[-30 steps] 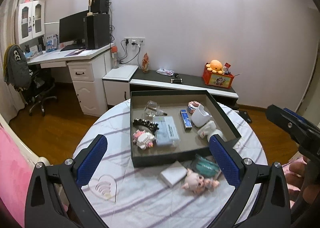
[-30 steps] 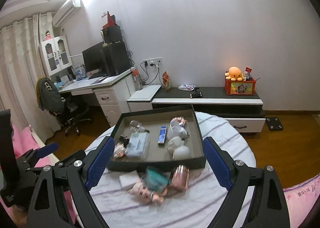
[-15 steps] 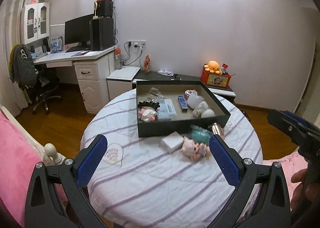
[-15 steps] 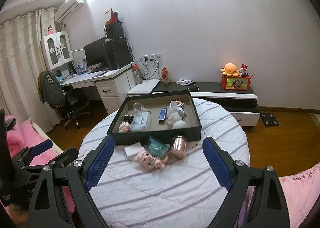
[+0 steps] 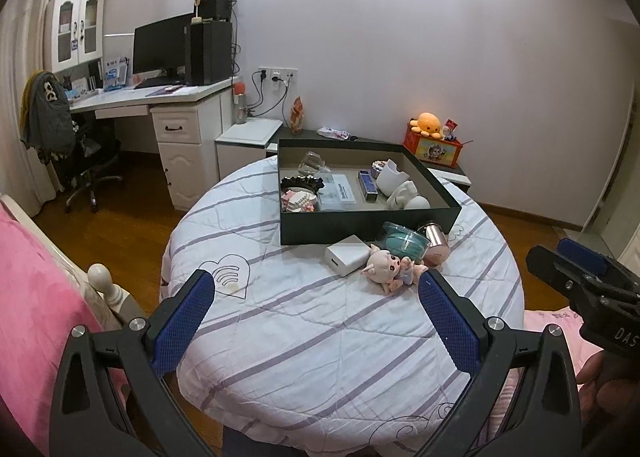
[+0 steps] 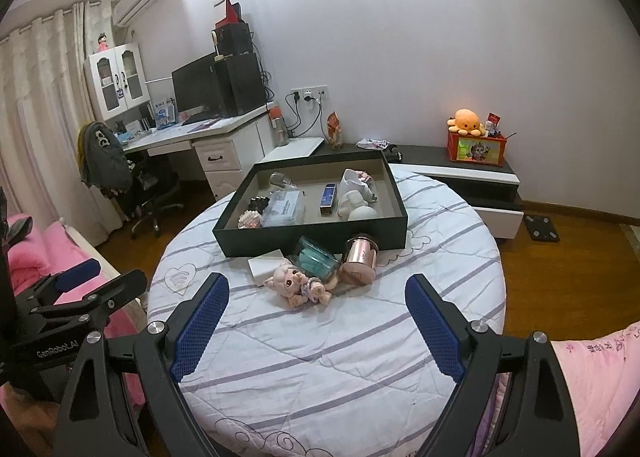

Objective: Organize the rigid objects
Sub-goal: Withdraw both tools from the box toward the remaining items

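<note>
Both tools, the left (image 5: 312, 309) and right (image 6: 316, 317), had pulled back from the bench (image 6: 360, 357), spread wide and empty, leaving the doll (image 6: 298, 285), jar (image 6: 314, 259), cup (image 6: 360, 259) and white block (image 6: 266, 267) outside the box (image 6: 308, 235), seemingly unsorted.

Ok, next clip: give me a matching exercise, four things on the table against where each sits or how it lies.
Things:
1. doll
2. pink can
3. blue stick
4. white block

Places or states:
A. inside the box, flat on its floor
B. on the cloth, nearest the grippers, lying down
C. on its side against the box's front wall
D. on the cloth, left of the doll

Pairs: 1-B, 2-C, 3-A, 4-D
</note>
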The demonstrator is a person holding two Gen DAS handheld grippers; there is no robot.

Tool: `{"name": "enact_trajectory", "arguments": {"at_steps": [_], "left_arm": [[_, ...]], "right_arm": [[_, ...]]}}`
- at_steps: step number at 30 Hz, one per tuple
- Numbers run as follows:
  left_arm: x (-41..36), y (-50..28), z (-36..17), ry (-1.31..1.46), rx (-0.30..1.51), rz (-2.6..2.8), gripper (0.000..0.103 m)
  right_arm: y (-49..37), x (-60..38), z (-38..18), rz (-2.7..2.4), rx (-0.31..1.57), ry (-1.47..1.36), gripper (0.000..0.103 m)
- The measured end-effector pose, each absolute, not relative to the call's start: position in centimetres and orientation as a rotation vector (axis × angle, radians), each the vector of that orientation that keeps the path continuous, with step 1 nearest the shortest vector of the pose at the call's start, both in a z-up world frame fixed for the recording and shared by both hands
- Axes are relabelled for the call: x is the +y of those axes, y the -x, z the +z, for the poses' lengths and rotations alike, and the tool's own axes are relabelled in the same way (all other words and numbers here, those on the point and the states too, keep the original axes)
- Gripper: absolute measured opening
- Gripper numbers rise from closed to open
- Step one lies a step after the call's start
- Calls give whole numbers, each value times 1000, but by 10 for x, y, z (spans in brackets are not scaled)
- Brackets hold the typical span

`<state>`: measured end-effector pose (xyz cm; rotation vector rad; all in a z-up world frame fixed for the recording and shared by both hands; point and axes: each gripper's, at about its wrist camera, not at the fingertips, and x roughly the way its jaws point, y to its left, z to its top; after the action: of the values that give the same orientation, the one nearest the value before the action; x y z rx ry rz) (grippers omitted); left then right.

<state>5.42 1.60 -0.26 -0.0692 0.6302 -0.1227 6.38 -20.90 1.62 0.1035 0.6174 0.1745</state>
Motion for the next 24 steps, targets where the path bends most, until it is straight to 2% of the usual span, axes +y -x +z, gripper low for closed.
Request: {"name": "enact_trajectory", "arguments": {"at_steps": [24], "left_arm": [[6, -87, -34, 31, 703, -115, 103]], "right_arm": [[-109, -218, -21, 166, 729, -128, 91]]}}
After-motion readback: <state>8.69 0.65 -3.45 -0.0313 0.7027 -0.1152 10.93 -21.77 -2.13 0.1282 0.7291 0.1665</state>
